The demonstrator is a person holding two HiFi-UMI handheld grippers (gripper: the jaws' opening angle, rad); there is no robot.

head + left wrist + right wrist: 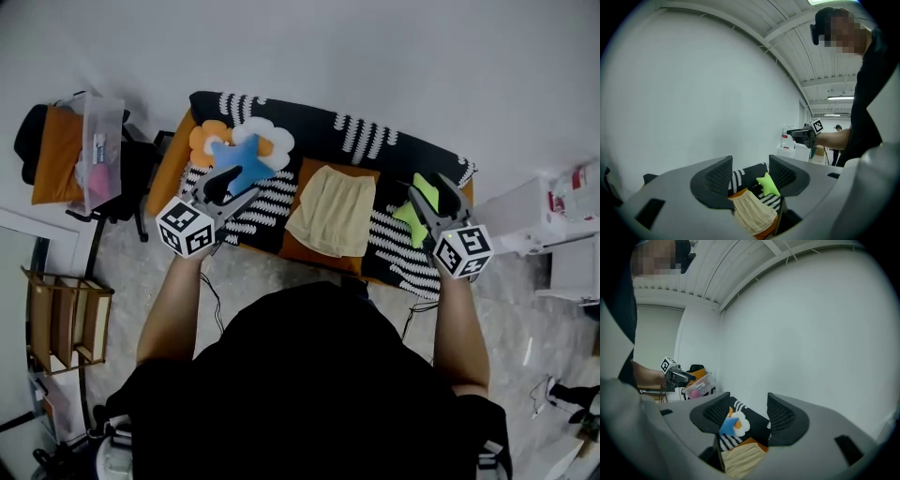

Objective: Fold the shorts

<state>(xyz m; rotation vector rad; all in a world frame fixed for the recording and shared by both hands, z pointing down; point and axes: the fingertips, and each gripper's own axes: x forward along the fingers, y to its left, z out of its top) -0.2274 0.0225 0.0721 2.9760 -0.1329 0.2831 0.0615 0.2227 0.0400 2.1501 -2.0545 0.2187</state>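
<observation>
1. A black-and-white patterned surface (375, 141) carries the cream pleated fabric shorts (332, 210), lying flat at its middle.
2. Left gripper (236, 187) and right gripper (433, 193) hover on either side, fingers (719, 177) released and empty.
3. No fold looks made yet; all the folding seemingly remains.

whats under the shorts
An orange mat pokes out around the shorts, and it lies on a black-and-white cloth. Anything else beneath the shorts is covered.
</observation>
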